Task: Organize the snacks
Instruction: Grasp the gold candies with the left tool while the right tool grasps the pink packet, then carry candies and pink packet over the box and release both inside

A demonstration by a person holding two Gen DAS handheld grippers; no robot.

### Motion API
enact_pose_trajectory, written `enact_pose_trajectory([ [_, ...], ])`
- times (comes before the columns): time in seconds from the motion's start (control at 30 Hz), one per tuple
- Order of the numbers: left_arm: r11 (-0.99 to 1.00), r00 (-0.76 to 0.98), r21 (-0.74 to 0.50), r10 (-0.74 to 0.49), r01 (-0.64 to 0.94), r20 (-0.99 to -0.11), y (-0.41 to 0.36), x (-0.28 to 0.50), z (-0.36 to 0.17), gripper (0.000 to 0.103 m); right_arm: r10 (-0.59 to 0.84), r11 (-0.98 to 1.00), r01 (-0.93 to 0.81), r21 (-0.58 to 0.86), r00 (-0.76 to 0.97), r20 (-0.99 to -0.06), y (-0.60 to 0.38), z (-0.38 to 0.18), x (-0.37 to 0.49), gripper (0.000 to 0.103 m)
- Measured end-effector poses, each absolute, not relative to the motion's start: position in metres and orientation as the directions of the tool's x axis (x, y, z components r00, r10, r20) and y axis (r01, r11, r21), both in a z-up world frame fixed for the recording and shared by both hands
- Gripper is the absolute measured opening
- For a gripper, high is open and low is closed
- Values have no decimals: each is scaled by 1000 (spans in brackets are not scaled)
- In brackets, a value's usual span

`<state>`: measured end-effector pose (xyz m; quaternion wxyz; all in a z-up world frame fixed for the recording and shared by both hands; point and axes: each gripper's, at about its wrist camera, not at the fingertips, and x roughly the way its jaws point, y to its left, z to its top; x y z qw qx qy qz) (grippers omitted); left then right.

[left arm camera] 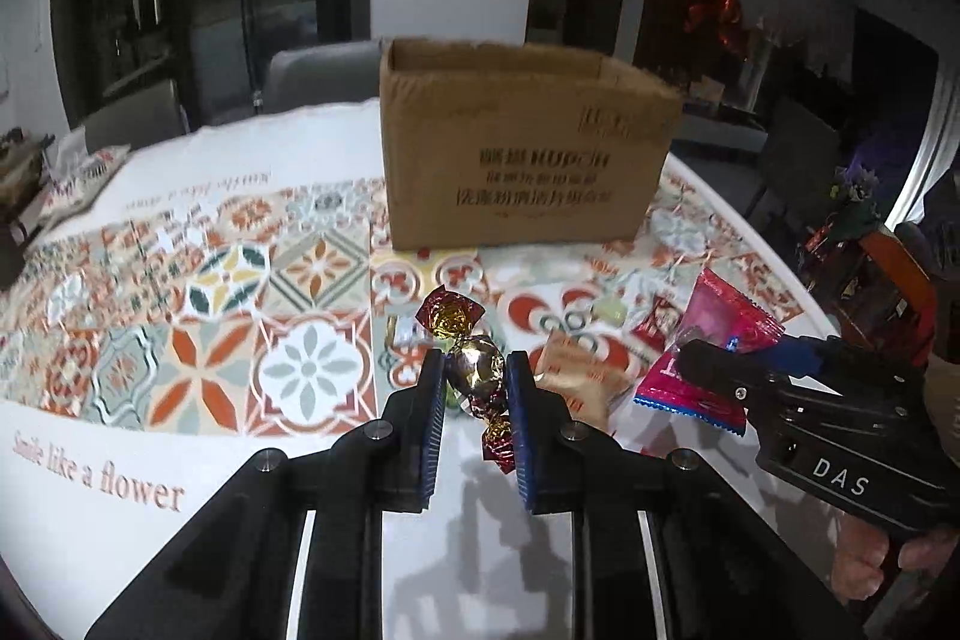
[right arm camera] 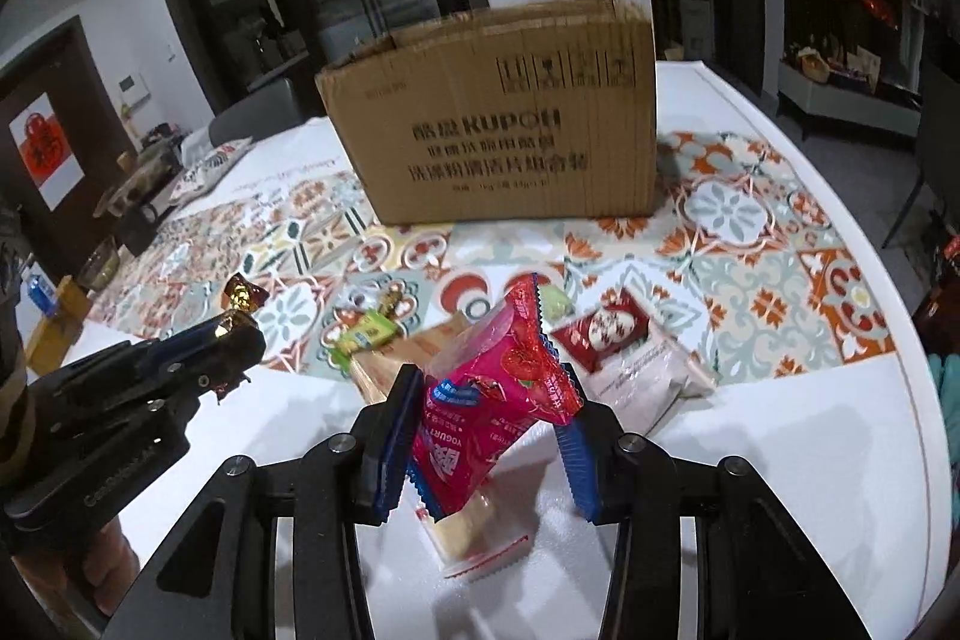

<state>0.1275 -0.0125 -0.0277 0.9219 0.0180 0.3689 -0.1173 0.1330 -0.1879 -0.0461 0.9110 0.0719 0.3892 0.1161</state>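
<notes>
My left gripper [left arm camera: 476,376] was clamped on a foil candy [left arm camera: 474,370], and my right gripper [right arm camera: 489,400] was clamped on a pink packet [right arm camera: 486,400]; both hung above the table [right arm camera: 780,430]. I judged each should rise over the rim of the box [right arm camera: 498,124] before opening, as its near wall stood in the way. More snacks lay below: a green sweet [right arm camera: 366,334], a red pack [right arm camera: 603,331] and a pale bag [right arm camera: 648,376].

Cardboard box [right arm camera: 498,124] stands upright ahead, top open. Tablecloth [left arm camera: 198,316] left of box bare, passable. Loose snack packets [right arm camera: 606,334] clutter table between grippers and box.
</notes>
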Motion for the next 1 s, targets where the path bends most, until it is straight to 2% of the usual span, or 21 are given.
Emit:
enact_pose_trajectory([
  [0.6,950,806,23,-251,311,-537,-32,172,64,21,293,955,-263,135,782,-550,-191,56,177,44],
  [1.0,927,786,49,-285,371,-548,-45,240,102,21,293,953,-288,100,778,-555,-191,94,245,44],
])
